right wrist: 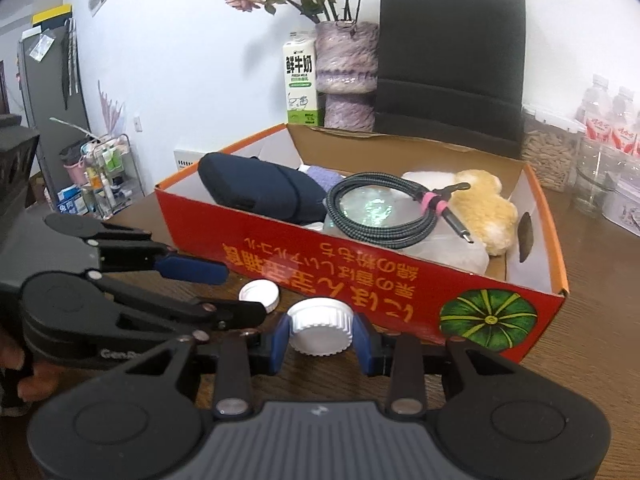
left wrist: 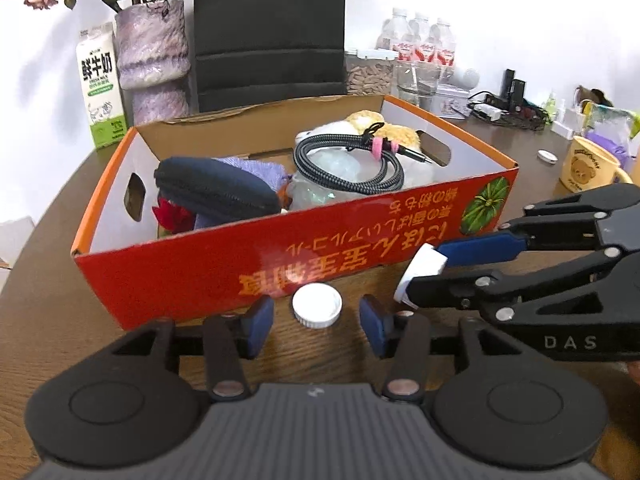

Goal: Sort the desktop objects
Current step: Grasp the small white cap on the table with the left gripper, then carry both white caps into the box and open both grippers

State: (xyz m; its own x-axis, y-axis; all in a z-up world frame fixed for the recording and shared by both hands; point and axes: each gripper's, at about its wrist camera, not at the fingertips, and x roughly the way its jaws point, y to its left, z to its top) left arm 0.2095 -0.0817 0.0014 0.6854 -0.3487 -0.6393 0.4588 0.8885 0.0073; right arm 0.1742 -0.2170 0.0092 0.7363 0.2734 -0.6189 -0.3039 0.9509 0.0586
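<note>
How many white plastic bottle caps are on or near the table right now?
2. One white ribbed plastic cap lies on the wooden table between the left gripper's open jaws; the right gripper grips the other. More may be hidden.

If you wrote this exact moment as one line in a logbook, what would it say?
right gripper: shut on large white cap | left gripper: open around small white cap on table | red box: partly filled

light: bright, even | glare: box front (left wrist: 280, 264) | edges: fisheye-warped, dark corners
</note>
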